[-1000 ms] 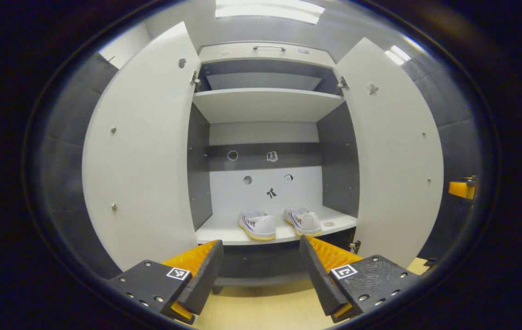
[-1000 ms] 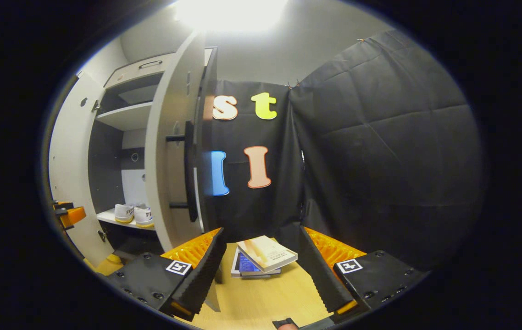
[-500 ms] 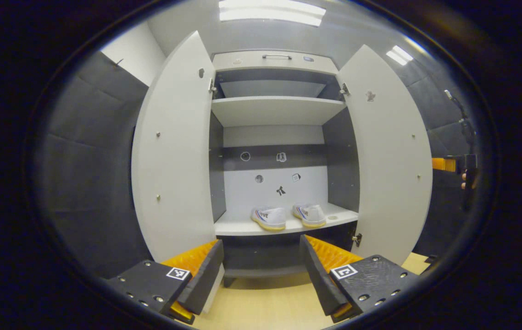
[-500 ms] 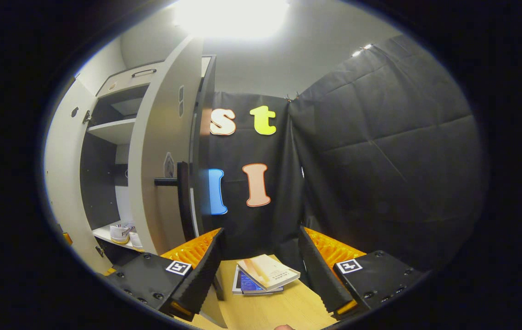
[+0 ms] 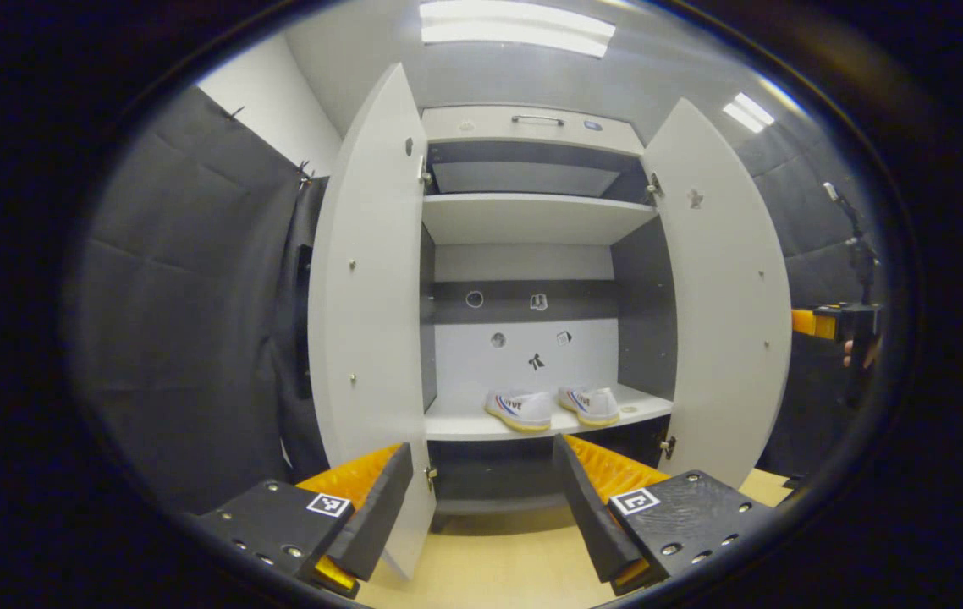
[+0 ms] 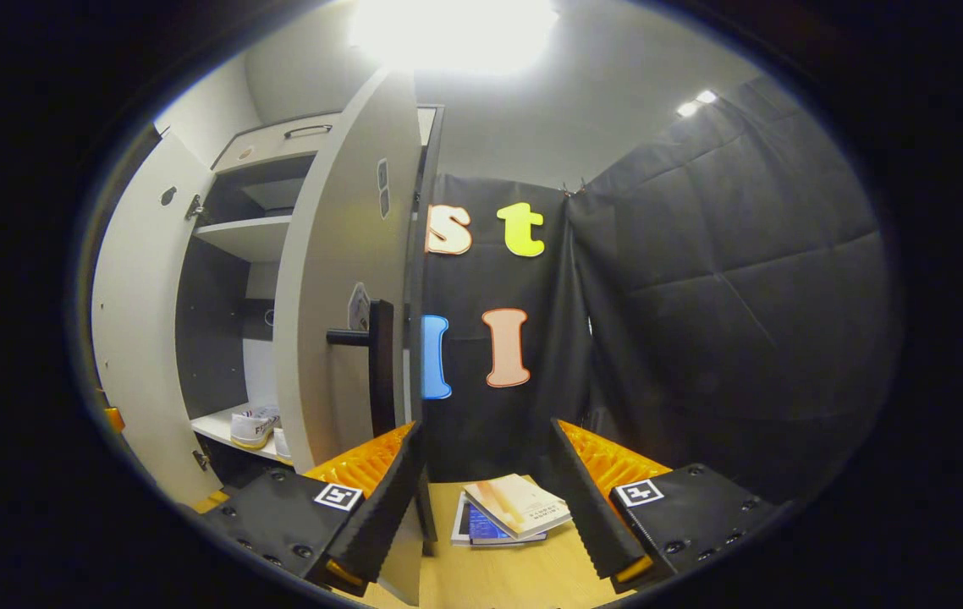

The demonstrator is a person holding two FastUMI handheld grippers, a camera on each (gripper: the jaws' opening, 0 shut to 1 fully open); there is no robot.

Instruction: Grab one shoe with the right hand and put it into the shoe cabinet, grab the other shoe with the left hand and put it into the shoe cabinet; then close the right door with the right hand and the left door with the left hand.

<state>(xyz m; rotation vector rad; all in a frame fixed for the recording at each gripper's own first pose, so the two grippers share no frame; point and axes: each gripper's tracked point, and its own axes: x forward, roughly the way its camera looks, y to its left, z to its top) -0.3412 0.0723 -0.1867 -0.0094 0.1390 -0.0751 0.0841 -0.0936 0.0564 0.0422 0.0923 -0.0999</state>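
Both shoes (image 5: 552, 407) sit side by side on the cabinet (image 5: 532, 127) shelf. Both doors stand open. The left hand-held gripper (image 5: 481, 507) and right hand-held gripper (image 6: 486, 499) are both spread apart, empty.

A: What lies at lower centre of the right gripper view?
B: A small stack of books (image 6: 509, 512) on the wooden floor (image 6: 524, 575), the top one pale and set askew over a blue-covered one.

A: And overhead?
B: A ceiling light (image 6: 454, 24) glares at top centre there. In the left gripper view, one light panel (image 5: 518, 20) sits at top centre and a second (image 5: 745, 110) at upper right. A stand (image 5: 852, 245) rises at the right edge.
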